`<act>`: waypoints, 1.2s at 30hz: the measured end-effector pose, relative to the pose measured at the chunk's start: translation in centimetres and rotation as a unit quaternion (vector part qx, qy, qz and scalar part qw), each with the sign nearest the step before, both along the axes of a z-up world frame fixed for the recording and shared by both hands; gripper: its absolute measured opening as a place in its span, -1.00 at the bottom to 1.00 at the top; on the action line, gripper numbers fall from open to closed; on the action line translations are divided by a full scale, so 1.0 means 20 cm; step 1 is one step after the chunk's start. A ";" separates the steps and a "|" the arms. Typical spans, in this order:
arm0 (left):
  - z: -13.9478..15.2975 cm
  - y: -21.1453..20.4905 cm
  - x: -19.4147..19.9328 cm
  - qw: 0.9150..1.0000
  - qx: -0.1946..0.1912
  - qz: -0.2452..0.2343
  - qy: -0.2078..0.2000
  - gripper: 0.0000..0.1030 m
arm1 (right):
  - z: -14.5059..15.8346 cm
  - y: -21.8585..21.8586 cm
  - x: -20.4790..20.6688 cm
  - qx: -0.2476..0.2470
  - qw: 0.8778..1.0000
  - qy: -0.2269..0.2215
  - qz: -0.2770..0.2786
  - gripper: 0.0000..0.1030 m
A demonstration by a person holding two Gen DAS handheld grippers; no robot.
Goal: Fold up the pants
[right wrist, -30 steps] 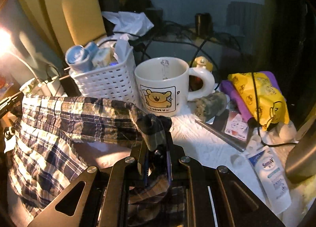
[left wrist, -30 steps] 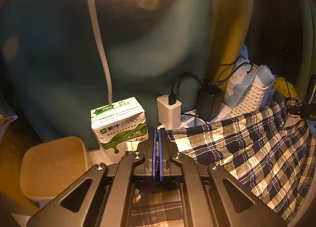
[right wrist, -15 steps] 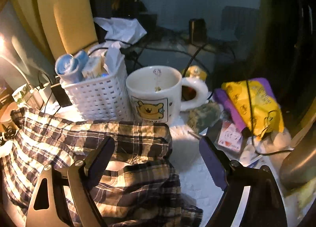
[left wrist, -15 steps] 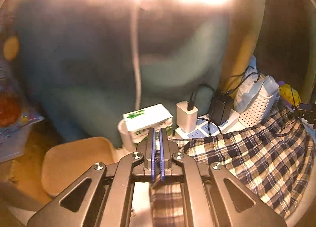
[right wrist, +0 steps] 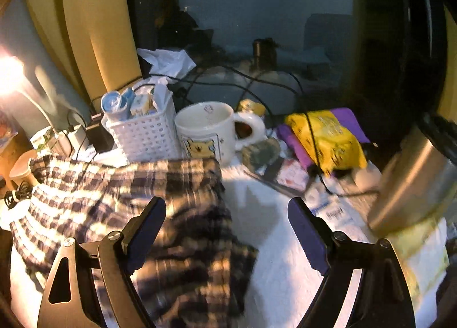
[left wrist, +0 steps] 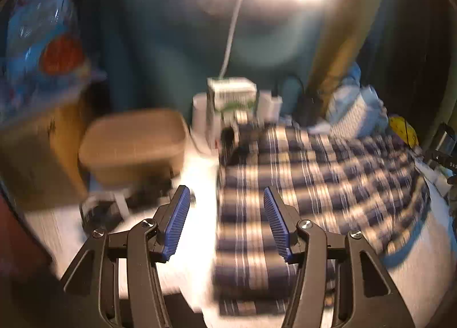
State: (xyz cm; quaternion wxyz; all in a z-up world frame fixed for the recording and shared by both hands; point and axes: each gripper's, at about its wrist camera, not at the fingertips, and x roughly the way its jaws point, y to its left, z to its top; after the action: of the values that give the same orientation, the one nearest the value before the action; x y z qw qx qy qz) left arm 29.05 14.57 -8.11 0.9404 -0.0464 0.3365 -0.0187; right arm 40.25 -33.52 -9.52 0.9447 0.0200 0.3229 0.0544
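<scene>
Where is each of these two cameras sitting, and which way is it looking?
Left wrist: sits on the left claw, looking forward and down over the plaid pants toward a milk carton; its opening fingers show, nothing between the pads.
Right wrist: sits on the right claw, facing a bear mug and white basket; its open fingers show.
Shared: pants, basket.

My two wrist cameras look forward and down, close over the desk (left wrist: 200, 173); both share the plaid pants (left wrist: 314, 185) (right wrist: 160, 185).
</scene>
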 end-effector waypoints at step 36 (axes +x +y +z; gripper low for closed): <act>-0.34 -0.18 -0.09 0.995 -0.002 0.016 0.098 -0.89 | -0.34 0.07 -0.20 0.093 0.991 0.077 0.052 -0.50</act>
State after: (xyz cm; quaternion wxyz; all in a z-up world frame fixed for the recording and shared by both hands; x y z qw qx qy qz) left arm 27.30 11.01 -14.87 0.9031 -0.0555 0.4258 0.0006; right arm 36.19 -32.14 -16.29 0.9070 0.0950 0.3886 0.1314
